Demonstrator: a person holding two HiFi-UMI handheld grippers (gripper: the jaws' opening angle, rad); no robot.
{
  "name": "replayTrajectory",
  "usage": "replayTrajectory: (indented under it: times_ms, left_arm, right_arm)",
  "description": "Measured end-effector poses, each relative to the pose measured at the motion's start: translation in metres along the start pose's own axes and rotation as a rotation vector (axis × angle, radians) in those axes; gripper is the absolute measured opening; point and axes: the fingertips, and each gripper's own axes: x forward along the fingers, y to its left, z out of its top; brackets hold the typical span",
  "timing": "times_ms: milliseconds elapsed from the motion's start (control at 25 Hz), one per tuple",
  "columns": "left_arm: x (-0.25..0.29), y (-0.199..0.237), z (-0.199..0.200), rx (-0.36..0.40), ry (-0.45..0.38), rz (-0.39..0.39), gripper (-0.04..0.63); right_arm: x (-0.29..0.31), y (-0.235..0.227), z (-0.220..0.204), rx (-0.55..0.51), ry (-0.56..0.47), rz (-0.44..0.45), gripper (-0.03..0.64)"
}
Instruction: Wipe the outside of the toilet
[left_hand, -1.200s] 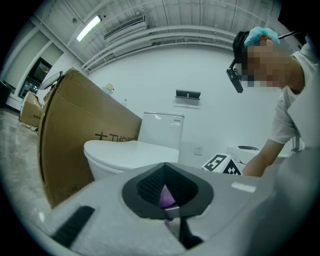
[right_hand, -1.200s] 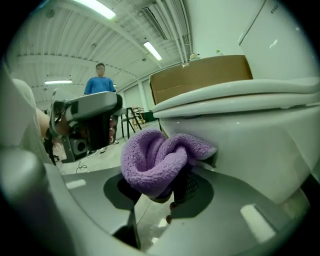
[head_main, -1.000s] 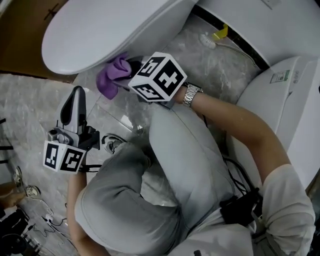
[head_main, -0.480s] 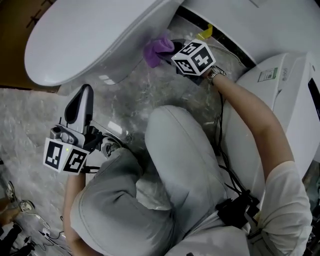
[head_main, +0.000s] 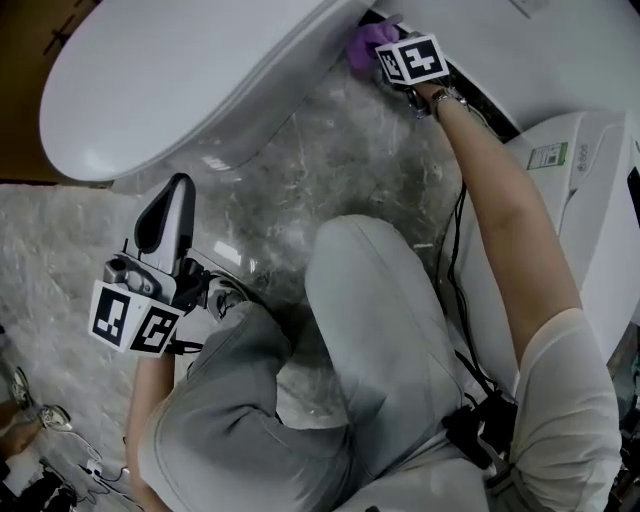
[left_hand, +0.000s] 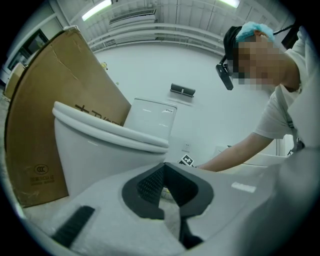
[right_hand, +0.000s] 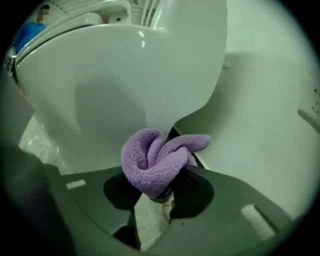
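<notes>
Two tools: R gripper (head_main: 378, 48) clamped on purple cloth (right_hand: 159, 161), at rear lower side of toilet (head_main: 180, 80) by wall. L gripper (left_hand: 164, 172) jaws together, empty, low over marble floor (head_main: 330, 170), well apart from toilet.

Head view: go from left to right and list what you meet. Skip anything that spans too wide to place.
left gripper → purple cloth → right gripper → wristwatch → white unit with a label. Left out: the toilet and the person's knee, which stretch across several of these.
</notes>
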Motion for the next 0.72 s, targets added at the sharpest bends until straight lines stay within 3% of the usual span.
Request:
replayTrajectory:
  times_ms: [480,720]
  left_arm:
    - [-0.008,0.003,-0.008,0.01,0.018,0.04,0.005]
    - [-0.009,0.0,-0.013,-0.015,0.016,0.027,0.005]
  right_arm:
    - [-0.018,0.106,0.019,-0.081,-0.063,0.291,0.135]
    - [-0.048,0.186,0.02,-0.106,-0.052,0.474,0.135]
